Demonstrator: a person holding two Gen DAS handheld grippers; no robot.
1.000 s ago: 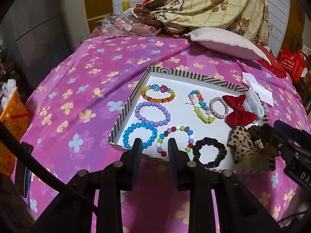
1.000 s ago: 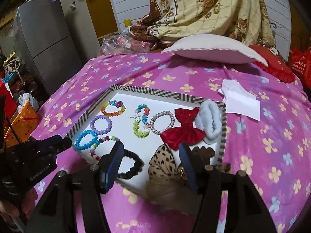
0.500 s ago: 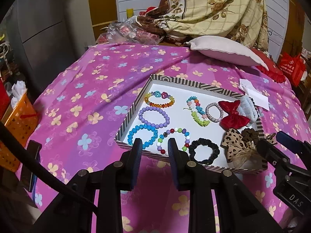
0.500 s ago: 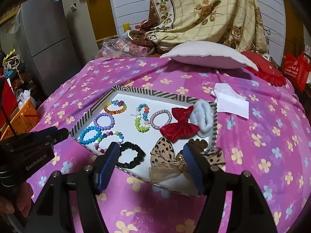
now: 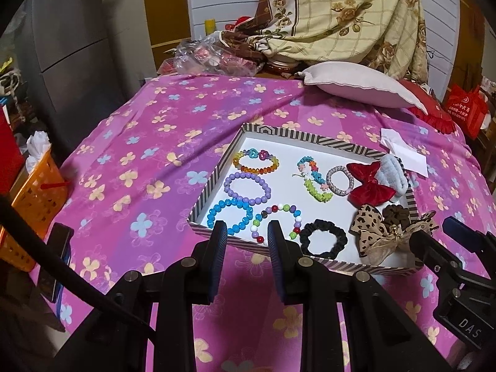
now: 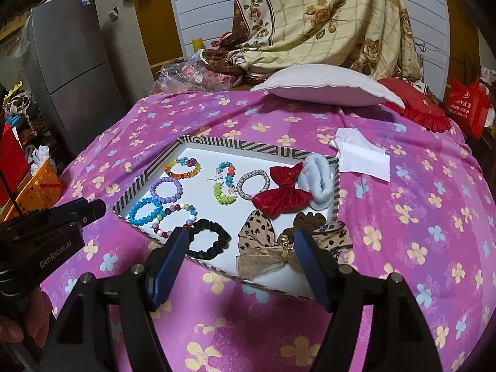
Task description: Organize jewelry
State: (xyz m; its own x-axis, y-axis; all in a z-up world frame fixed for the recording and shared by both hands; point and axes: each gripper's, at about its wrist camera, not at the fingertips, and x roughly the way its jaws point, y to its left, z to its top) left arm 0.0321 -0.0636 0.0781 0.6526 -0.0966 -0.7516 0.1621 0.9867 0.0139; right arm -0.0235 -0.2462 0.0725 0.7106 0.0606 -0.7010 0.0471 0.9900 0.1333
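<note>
My left tongs (image 5: pixel 245 228) hang apart and empty; my right tongs (image 6: pixel 241 235) are opening, empty, above the tray (image 6: pixel 145 175).

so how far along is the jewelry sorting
Looks nearly done: the beaded bracelets, black scrunchie, red bow and the rest lie grouped inside the striped tray. Nothing is in hand: the left gripper is open and empty, and the right gripper is opening with nothing gripped. Possibly left: the leopard bow spilling over the tray's near edge.
</note>
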